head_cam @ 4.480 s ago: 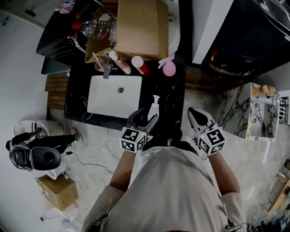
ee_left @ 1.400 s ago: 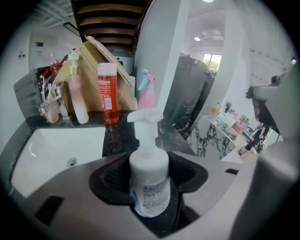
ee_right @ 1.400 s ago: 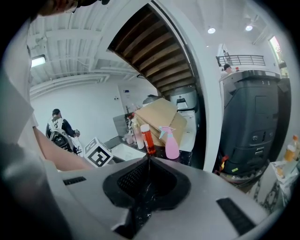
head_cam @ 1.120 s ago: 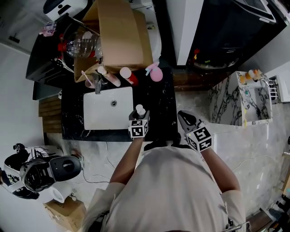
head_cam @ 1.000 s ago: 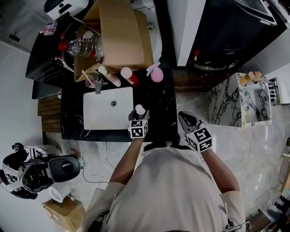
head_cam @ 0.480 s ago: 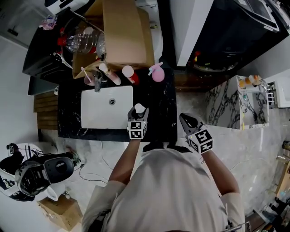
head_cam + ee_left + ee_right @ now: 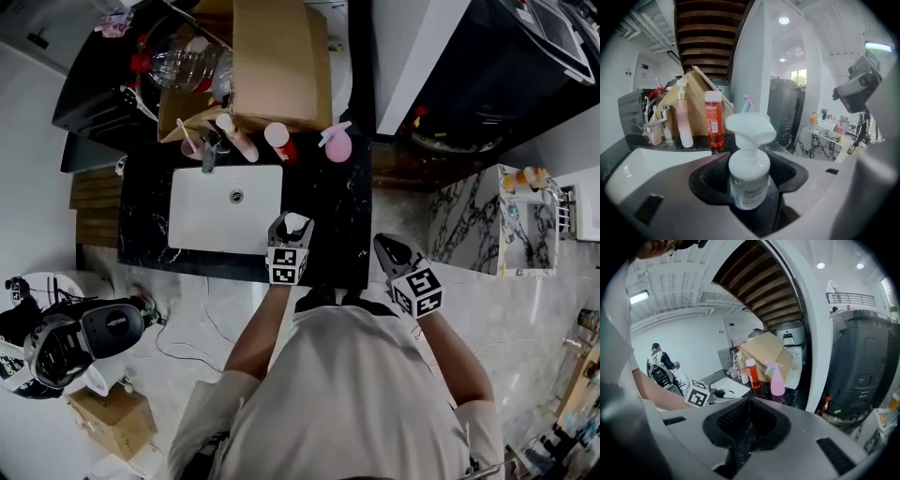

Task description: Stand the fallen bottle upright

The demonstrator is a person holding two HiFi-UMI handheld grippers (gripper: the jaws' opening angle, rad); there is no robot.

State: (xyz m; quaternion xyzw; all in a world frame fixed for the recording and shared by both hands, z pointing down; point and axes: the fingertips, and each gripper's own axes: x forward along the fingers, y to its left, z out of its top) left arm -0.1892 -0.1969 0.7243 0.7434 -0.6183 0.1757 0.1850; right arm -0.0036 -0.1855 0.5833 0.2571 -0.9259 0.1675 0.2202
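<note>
A white pump bottle (image 7: pixel 295 223) stands upright on the black counter (image 7: pixel 333 211), just right of the sink. My left gripper (image 7: pixel 292 225) is shut on it, its jaws pressing on the body from both sides. In the left gripper view the bottle (image 7: pixel 749 176) fills the notch between the jaws of the left gripper (image 7: pixel 750 190), pump head on top. My right gripper (image 7: pixel 383 244) hangs off the counter's right front corner, shut and holding nothing. The right gripper view shows the right gripper (image 7: pixel 746 425) with its pads together.
A white sink (image 7: pixel 225 208) is set into the counter at the left. Behind it stand a cardboard box (image 7: pixel 277 61), a red bottle (image 7: pixel 279 139), a pale pump bottle (image 7: pixel 684 117) and a pink spray bottle (image 7: pixel 337 145). A marble-patterned table (image 7: pixel 525 225) stands to the right.
Since the oldest frame the left gripper has moved the pump bottle from a tilted pose to upright beside the sink. Over the last second both grippers have barely moved; only the head view has shifted.
</note>
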